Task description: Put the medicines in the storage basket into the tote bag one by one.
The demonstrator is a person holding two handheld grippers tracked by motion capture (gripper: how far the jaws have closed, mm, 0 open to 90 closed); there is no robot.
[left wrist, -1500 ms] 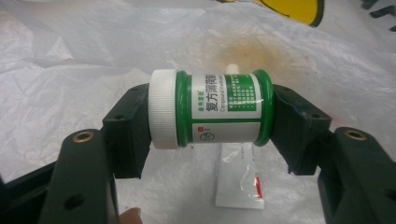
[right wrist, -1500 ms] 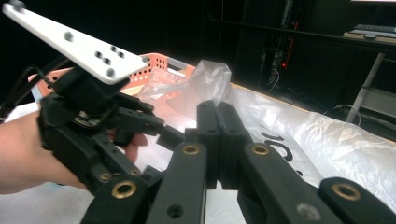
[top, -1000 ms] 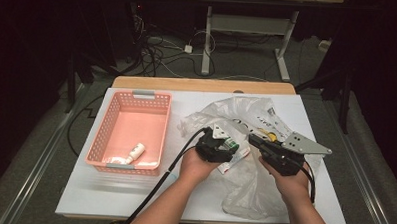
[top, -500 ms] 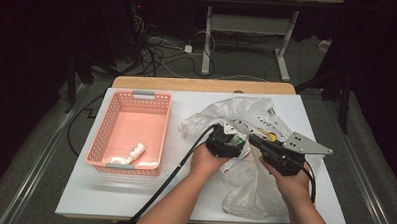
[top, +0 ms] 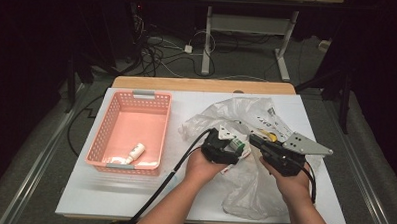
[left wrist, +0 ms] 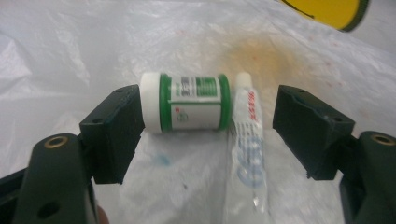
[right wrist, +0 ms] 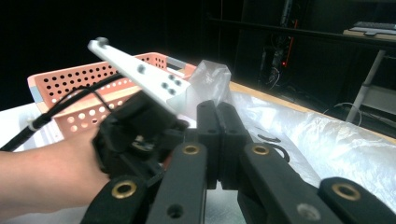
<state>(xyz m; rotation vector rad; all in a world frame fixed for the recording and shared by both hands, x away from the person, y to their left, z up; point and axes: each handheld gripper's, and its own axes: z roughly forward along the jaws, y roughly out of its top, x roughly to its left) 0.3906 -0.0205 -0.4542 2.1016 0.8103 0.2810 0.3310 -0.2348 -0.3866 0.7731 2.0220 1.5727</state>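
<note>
At the far left, the pink basket (top: 130, 132) is sitting with one small white bottle (top: 135, 151) already lying in it, so, judging from that, you are emptying the plastic bag (top: 244, 188) item by item into the basket.

Your left gripper (top: 234, 146) is reaching into the bag's mouth, forearm coming up from the bottom edge and the hand angled toward the middle of the table. In the left gripper view its jaws have just been opening and are standing wide. A green-and-white jar (left wrist: 186, 102) is lying on its side between them, cap end right by the left pad, and a small white tube (left wrist: 247, 135) is lying just beside the jar's base. Neither pad is pressing on anything yet.

I judge this the lining-up before a pick: next you are needing to settle on one item, probably the jar, ease forward and close without catching the tube or the film.

Your right gripper (top: 258, 141) is clamped shut on a fold of the bag, holding it raised and the mouth open, wrist level.
</note>
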